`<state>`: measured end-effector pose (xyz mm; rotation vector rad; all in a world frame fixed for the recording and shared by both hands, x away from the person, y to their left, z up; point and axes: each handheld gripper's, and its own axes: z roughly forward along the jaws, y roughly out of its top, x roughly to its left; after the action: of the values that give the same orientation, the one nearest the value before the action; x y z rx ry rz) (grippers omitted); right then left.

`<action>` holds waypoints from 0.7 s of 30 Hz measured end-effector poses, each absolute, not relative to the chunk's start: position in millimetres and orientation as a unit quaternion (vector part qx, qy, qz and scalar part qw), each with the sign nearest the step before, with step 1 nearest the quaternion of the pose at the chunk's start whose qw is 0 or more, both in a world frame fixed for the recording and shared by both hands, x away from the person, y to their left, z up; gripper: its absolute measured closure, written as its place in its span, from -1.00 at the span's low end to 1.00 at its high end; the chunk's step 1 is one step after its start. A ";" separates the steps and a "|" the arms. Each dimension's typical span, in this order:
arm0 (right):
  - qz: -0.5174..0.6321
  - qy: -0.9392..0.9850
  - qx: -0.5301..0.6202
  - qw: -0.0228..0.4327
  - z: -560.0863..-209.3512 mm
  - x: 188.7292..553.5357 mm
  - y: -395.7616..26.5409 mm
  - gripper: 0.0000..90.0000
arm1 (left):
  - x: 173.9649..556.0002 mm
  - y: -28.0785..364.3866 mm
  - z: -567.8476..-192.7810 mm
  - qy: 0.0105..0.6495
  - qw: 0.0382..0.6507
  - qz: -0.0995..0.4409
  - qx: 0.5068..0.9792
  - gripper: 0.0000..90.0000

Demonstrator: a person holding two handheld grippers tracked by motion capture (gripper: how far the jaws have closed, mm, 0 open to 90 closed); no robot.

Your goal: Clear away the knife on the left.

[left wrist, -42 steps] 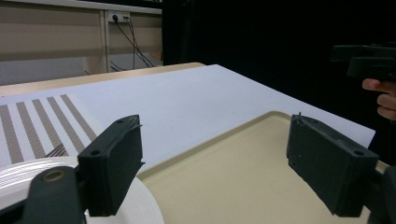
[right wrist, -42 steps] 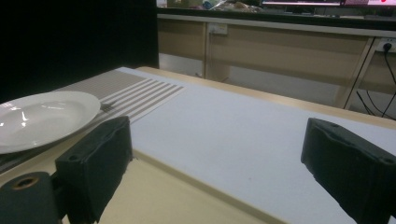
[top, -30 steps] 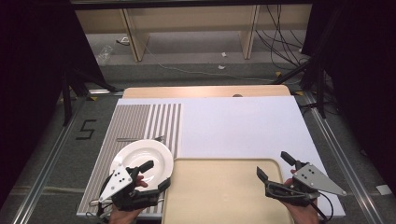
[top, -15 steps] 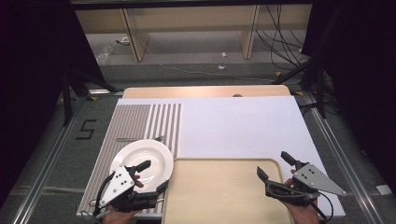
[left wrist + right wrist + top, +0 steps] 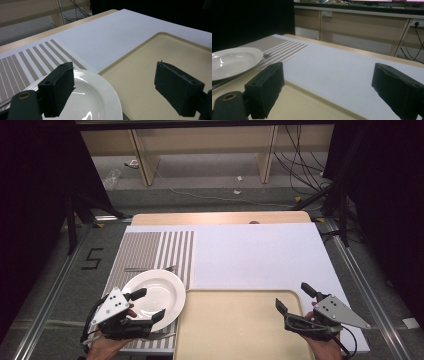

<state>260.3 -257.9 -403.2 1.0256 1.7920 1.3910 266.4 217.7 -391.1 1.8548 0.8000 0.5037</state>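
While the left tongs (image 5: 148,306) hover at the near left of the desk (image 5: 260,255), their 2 jaws stand wide apart with nothing between them, one over the near rim of the white plate (image 5: 157,290) and the other just off its near right edge. And the left gripper view backs that up: one black jaw hangs above the plate (image 5: 95,100), the other above the beige tray (image 5: 150,75), with open air between. That plate sits on the striped placemat (image 5: 150,247) at the near left, its right edge just beside the tray's left rim; whether the 2 touch, I cannot tell. A fork (image 5: 150,268) lies on the mat just beyond the plate, partly tucked behind its far rim. Moving across, the tray (image 5: 235,330) fills the near middle of the desk, bare on top, lying on the white sheet (image 5: 260,250) that covers the middle and right. Over on the right, the right tongs (image 5: 295,297) are also spread wide and hold nothing, poised at the tray's far right corner. From the right gripper view both jaws frame the white sheet (image 5: 332,67), with the plate (image 5: 234,61) and the placemat (image 5: 277,47) well off to the side.
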 end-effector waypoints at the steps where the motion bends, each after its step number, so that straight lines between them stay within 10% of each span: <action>1: 0.529 0.683 0.391 0.319 -403.2 260.2 -257.8 -0.74 | 266.6 218.5 -390.8 0.331 0.501 0.205 0.773 -0.65; 21: 0.527 0.688 0.390 0.311 -404.3 261.0 -257.3 -0.73 | 261.8 247.1 -384.1 0.323 0.399 0.202 0.834 -0.64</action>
<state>261.0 -257.3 -404.3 1.0296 1.8162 1.3925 261.8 247.1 -384.1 2.1100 0.8181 0.5124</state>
